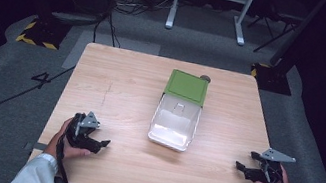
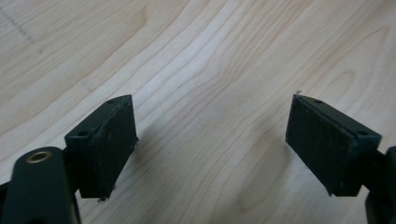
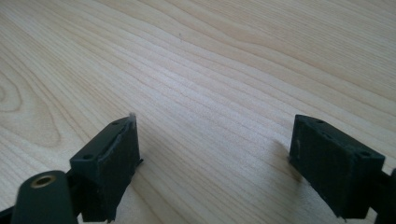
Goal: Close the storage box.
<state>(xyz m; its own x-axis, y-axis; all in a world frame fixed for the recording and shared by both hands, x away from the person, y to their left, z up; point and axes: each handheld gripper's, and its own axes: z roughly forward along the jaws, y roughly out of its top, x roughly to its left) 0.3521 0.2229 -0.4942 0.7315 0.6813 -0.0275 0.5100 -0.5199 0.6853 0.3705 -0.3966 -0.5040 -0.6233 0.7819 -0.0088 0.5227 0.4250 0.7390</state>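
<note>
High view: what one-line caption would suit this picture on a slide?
A person rests an open left gripper and right gripper on a wooden table, flanking a white container with its green lid open.

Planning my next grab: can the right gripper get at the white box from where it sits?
Probably yes: the right gripper is open, and bare table lies between it and the white box.

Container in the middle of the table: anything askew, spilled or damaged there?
Nothing stands out. The white container lies open and looks empty, its green lid flipped back flat toward the far edge, slightly skewed to the table. No spill or visible damage.
</note>
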